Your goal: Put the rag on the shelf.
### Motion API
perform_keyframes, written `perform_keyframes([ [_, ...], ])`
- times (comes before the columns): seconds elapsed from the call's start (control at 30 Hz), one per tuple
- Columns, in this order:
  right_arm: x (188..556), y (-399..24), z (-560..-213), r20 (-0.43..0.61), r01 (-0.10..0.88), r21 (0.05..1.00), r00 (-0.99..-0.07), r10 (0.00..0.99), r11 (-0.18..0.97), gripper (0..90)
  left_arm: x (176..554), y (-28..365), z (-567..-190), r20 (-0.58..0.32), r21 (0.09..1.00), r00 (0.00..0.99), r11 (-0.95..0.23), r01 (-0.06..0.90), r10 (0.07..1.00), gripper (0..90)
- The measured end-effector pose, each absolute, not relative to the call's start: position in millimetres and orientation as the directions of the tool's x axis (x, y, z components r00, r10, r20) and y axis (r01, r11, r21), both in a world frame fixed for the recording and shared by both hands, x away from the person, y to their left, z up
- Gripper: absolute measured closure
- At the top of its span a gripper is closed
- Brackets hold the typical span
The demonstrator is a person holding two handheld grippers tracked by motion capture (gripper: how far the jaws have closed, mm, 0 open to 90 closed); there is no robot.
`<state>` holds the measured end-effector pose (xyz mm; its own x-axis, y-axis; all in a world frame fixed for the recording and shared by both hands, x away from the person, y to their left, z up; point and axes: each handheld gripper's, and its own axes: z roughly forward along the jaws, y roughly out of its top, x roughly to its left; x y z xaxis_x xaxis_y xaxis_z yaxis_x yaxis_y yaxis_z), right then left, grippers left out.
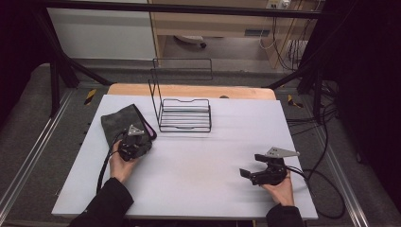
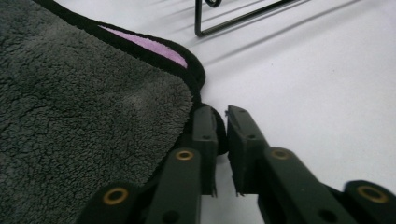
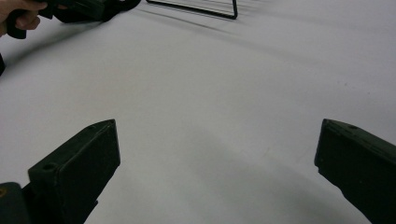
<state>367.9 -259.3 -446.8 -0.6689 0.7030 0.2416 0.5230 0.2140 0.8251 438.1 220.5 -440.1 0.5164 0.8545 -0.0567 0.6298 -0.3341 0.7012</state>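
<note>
A dark grey fleecy towel (image 1: 119, 121) with a black hem and a pink underside lies folded at the table's left. In the left gripper view the towel (image 2: 84, 116) covers the left half, and its black-hemmed near corner sits pinched between the jaws. My left gripper (image 1: 140, 140) (image 2: 223, 117) is shut on that corner, low on the table. My right gripper (image 1: 251, 165) rests at the front right, held by a hand. Its jaws stand wide open (image 3: 217, 140) over bare white surface with nothing between them.
A black wire rack (image 1: 184, 116) (image 2: 243, 16) with a tall back frame stands at the middle rear of the white board (image 1: 203, 161). The other hand (image 3: 18, 14) and its gripper appear far off in the right gripper view. Cables trail at the right.
</note>
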Motion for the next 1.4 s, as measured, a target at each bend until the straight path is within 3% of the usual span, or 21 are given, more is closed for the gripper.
perform_keyframes([
  [0.37,368,-259,-447,0.243,0.525,0.824,-0.669,0.703,0.215,0.9,433,221,-433,-0.097,0.714,0.519,-0.303,0.631,0.849,89.1],
  [1.4,368,-259,-447,0.242,0.523,0.824,-0.67,0.702,0.215,1.0,376,219,-416,-0.14,0.699,0.571,-0.328,0.635,0.809,89.8],
])
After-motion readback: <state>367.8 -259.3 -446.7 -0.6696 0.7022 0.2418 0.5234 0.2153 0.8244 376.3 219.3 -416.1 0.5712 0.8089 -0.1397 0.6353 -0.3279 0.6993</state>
